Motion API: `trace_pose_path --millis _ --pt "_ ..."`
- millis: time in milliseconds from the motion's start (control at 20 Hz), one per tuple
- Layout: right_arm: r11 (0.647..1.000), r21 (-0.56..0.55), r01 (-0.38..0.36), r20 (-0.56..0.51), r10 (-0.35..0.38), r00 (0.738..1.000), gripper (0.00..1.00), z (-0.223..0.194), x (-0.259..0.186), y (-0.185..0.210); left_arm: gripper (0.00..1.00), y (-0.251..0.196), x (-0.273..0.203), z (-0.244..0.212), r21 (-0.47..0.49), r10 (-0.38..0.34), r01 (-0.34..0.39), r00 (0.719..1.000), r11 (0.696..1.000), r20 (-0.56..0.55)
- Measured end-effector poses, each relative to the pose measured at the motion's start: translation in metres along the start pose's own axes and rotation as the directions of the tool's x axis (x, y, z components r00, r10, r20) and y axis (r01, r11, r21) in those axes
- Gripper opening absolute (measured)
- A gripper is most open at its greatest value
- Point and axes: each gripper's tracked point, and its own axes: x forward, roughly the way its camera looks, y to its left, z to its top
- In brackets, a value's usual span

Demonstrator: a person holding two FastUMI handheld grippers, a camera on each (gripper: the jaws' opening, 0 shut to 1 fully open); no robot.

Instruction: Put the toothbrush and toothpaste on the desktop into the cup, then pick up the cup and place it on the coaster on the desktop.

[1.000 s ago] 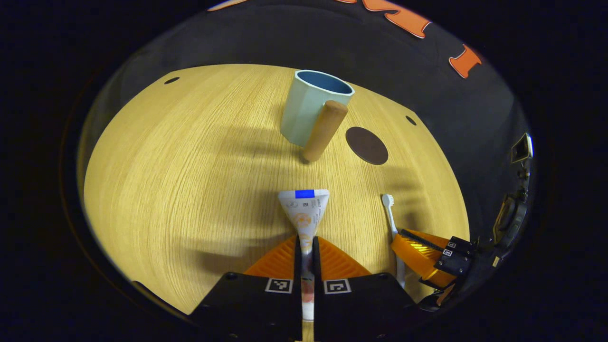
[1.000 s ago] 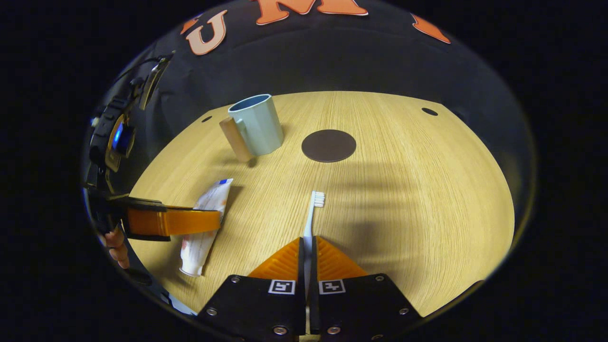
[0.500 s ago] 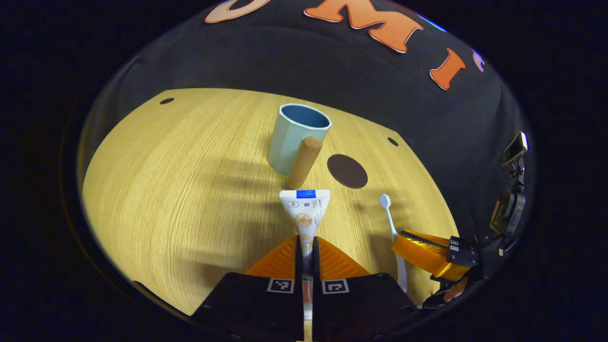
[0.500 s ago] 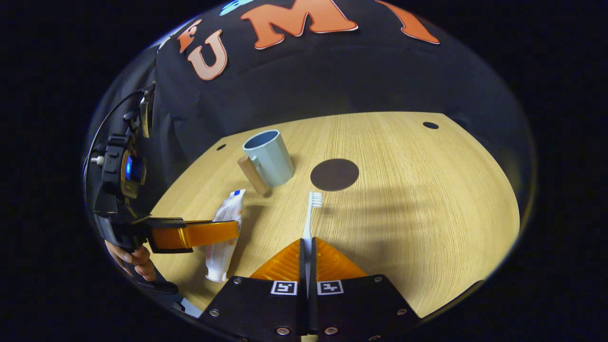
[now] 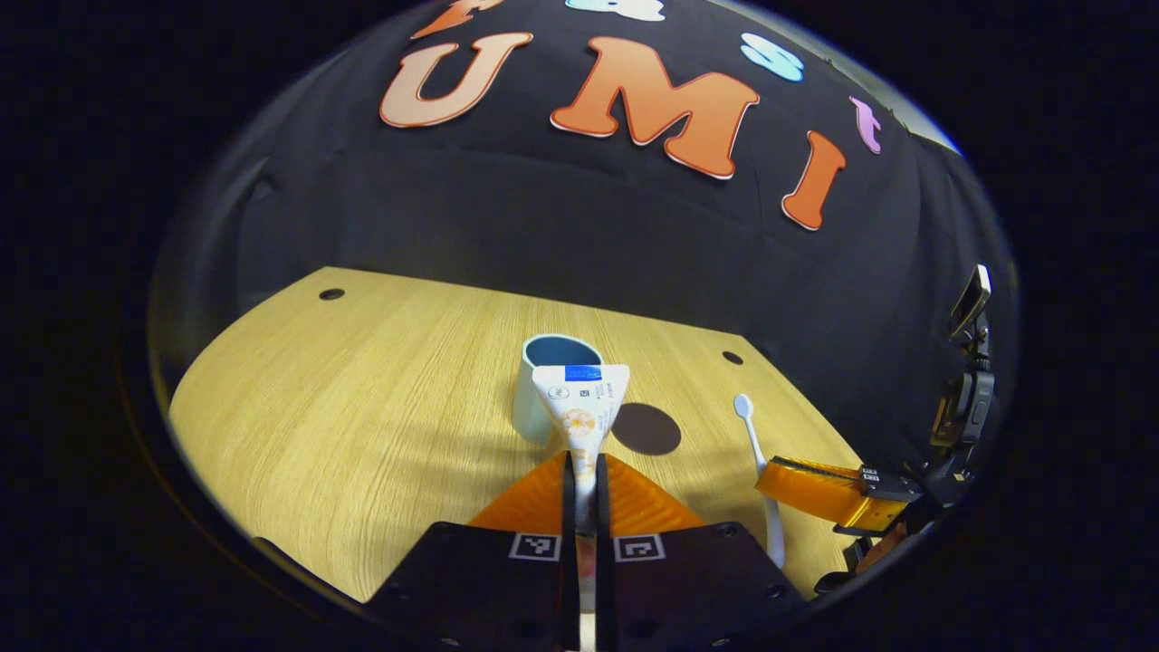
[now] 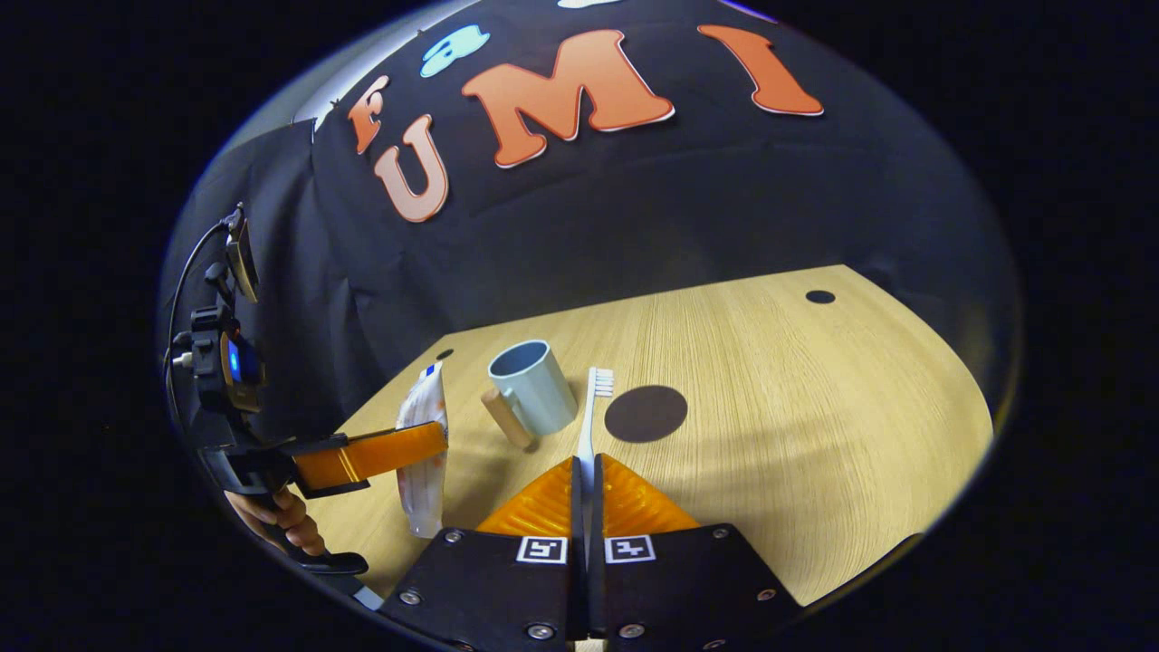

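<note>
Both hand-held grippers have risen since a second ago, lifting the toothpaste and the toothbrush clear of the table, and the cup now sits lower and smaller in each view.

In the left gripper view, the left hand-held gripper (image 5: 580,471) is closed on the toothpaste (image 5: 580,407), both orange fingers pressing the tube, whose flat crimped end points up and away in front of the cup (image 5: 543,389). In the right gripper view, the right hand-held gripper (image 6: 587,475) is closed on the toothbrush (image 6: 593,407), its fingers pinching the white handle, with the bristle head standing forward beside the cup.

The pale blue cup stands upright on the table (image 6: 815,426) toward the far side, its wooden handle (image 6: 507,418) turned to the near left in the right gripper view. The dark round coaster (image 6: 645,413) lies flat just right of the cup, not touching it. A hand (image 6: 281,516) grips the left hand-held gripper's body at the left edge of the right gripper view.
</note>
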Motion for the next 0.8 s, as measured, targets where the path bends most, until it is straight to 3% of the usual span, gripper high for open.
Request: trace_pose_path --millis 500,800 --pt "0.999 -0.042 -0.024 0.169 0.031 0.985 0.01 0.051 -0.01 0.006 0.06 0.0 0.022 0.09 -0.034 0.009 -0.002 0.976 0.999 0.22" --pt "0.993 -0.114 -0.031 0.307 0.065 0.95 0.01 0.081 -0.013 0.016 0.06 0.008 0.04 0.143 -0.043 0.042 -0.028 0.926 0.999 0.375"
